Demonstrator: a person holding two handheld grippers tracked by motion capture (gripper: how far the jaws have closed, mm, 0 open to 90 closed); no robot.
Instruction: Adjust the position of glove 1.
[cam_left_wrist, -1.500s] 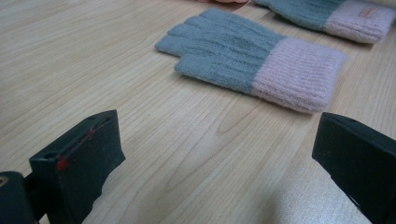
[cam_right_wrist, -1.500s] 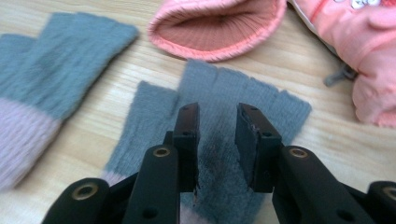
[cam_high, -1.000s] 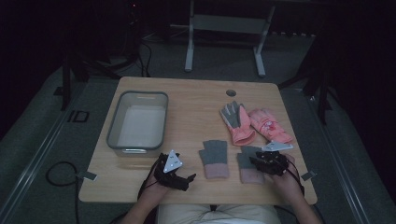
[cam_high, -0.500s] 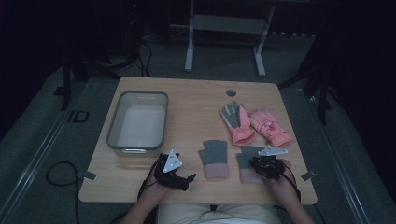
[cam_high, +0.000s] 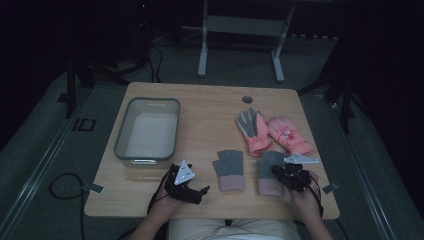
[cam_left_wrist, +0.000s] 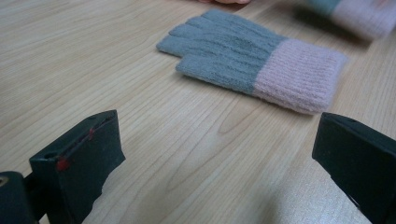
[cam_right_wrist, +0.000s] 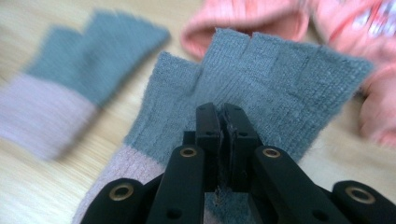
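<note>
A clear plastic bin (cam_high: 147, 132) with a grey rim stood on the left part of the wooden desk (cam_high: 210, 107). To the right of the bin, well apart from it, a pair of pink gloves (cam_high: 272, 132) lay side by side, one palm-up with a grey palm. Beyond the bin and to its right, a round cable hole (cam_high: 247, 99) sat near the desk's far edge. A white metal frame (cam_high: 240, 35) stood on the floor beyond the bin.

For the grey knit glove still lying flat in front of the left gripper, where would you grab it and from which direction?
Probably the pink ribbed cuff of the grey knit glove: it is the thicker end and faces the person's edge of the table. The left gripper, jaws open, could come in low from that near side and pinch a fold of cuff.
</note>
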